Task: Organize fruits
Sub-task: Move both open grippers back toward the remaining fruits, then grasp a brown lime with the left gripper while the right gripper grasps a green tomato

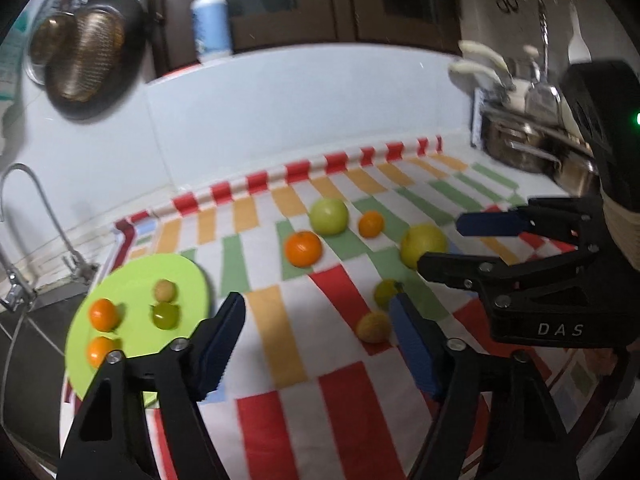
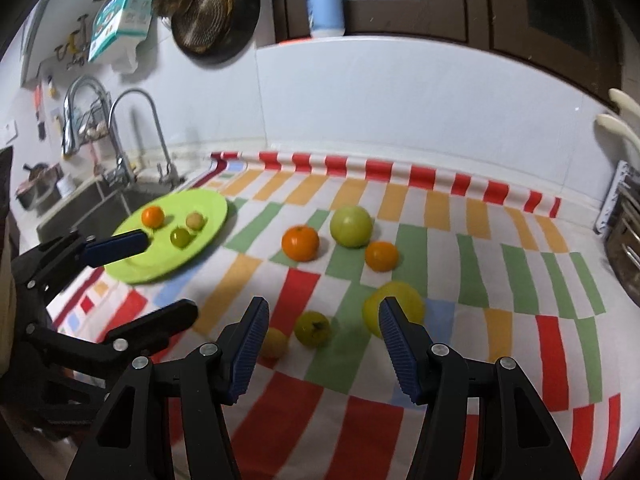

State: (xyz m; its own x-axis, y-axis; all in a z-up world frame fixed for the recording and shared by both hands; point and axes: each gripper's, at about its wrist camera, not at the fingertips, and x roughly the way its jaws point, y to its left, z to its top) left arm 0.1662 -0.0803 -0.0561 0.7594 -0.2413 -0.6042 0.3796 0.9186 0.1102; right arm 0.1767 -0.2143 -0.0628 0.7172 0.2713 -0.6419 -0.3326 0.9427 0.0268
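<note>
Left of right tool (image 2: 320, 344): green plate (image 2: 212, 204) holds four small fruits; six remain on worktop (image 2: 500, 280). Both tools spread, left tool (image 1: 316, 340) too, nothing pinched.

Both wrist views look forward, low over the cloth (image 1: 280, 332), sharing the green plate (image 2: 208, 204).

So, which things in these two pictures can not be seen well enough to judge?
- Lower orange on the plate: left view, partly behind the left gripper's finger; right view, hidden by that gripper.
- Small yellow fruit: right view, half behind a finger of the right gripper.
- Pots: left view, blurred, partly behind the right gripper.
- Box print: right view, too blurred.
</note>
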